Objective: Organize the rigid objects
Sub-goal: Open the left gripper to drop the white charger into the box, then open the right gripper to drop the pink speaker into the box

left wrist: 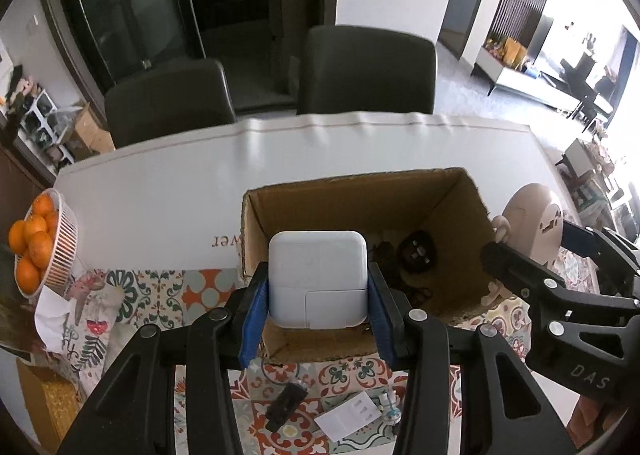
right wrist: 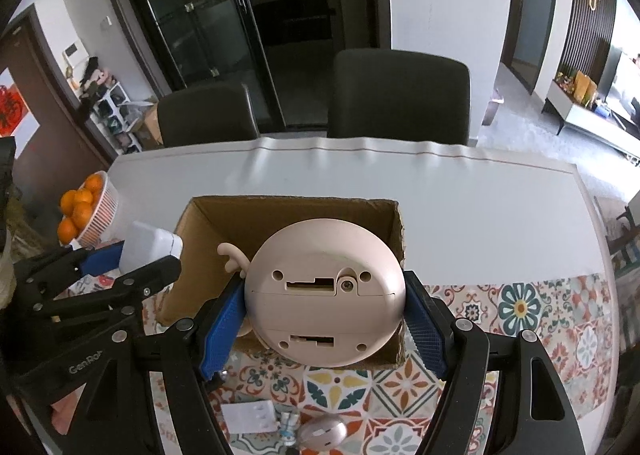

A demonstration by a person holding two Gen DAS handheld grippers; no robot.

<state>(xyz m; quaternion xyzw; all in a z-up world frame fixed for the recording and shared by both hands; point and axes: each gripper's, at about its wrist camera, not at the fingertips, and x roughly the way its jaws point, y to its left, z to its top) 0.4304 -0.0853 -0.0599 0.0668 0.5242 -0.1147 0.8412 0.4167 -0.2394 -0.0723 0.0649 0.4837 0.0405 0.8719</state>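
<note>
White bench (left wrist: 168,183) top stretches ahead of both hand-held grippers, its near part under a patterned tile-print cloth (left wrist: 160,295). Two dark chairs (left wrist: 368,71) stand at the far edge.

Cardboard box (left wrist: 360,191), open-topped, sits directly ahead of and below the left hand-held gripper (left wrist: 318,291); seen from the right wrist, the same box (right wrist: 288,207) lies just beyond the right hand-held gripper (right wrist: 324,295). Dark items lie on the box floor, a black round one (left wrist: 418,253) among them; too dim to name further.

Right hand-held gripper: blue pads clamped on both sides of a beige round toy (right wrist: 324,291), underside facing the camera, with screw holes and slots showing. The toy hangs over the near part of the box. From the left wrist it appears at the right, over the box's right wall (left wrist: 532,219).

Left hand-held gripper: blue pads clamped on the sides of a white square power adapter (left wrist: 318,279), held above the near left part of the box.

Basket of oranges (left wrist: 36,243) far to the left of the left hand-held gripper.

Below, on the cloth: black small device (left wrist: 286,403), white card (left wrist: 348,417), small white-and-blue bottle (left wrist: 390,407), and a pinkish oval mouse (right wrist: 322,431) under the right hand-held gripper.
</note>
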